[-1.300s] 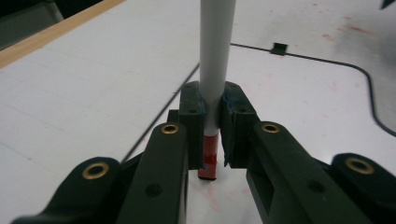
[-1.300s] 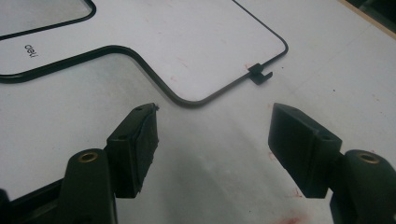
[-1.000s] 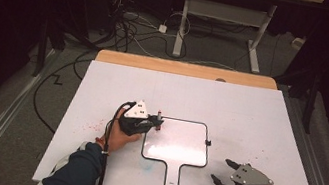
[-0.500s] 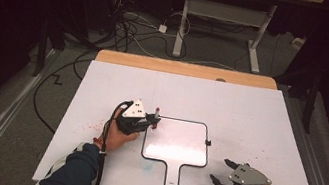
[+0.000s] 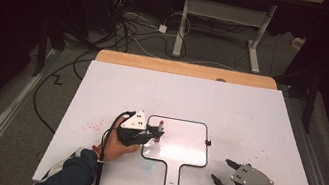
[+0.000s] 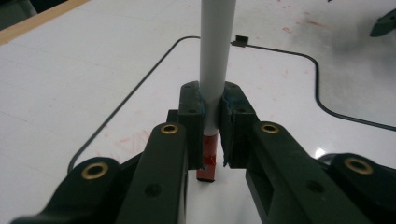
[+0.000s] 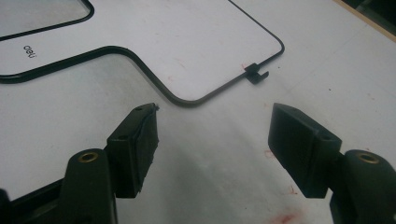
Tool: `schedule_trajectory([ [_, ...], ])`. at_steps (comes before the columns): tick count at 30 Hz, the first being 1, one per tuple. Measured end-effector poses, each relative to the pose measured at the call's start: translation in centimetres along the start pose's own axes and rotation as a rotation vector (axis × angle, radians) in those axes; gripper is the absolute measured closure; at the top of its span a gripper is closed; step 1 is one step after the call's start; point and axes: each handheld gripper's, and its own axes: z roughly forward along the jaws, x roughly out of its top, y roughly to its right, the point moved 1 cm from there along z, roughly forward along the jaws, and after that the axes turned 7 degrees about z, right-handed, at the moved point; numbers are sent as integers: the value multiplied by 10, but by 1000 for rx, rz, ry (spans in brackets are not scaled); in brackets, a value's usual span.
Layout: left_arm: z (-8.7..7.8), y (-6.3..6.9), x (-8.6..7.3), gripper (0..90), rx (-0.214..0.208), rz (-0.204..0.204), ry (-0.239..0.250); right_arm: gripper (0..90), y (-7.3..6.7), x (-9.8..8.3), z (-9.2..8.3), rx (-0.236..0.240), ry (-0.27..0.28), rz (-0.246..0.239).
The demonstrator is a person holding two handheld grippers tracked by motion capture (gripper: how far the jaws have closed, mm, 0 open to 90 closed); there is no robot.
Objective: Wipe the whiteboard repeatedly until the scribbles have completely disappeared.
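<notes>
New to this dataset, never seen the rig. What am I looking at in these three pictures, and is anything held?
No robot: a person holds one hand-held gripper in each hand. The high view looks down on a white table. The other two cameras ride on the grippers, looking along their black jaws. On the table lies a small whiteboard with a handle. The left hand-held gripper is shut on a white marker with a red end, at the board's left edge. The right hand-held gripper is open, holding nothing.
</notes>
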Motion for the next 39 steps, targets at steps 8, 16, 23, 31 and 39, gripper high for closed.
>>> schedule_trajectory([
  [8,20,-35,5,789,79,-42,-6,337,-2,0,4,6,-14,-12],
  [16,31,-29,15,789,43,-19,-16,338,1,-2,1,5,-12,-11],
  [23,24,-36,8,789,96,-30,-19,338,1,-2,0,-4,-10,-1],
  [31,25,-23,11,789,25,-7,-13,338,1,-2,2,3,-13,-6],
  [39,18,-41,3,789,129,-45,-27,337,1,-2,1,4,-11,-4],
])
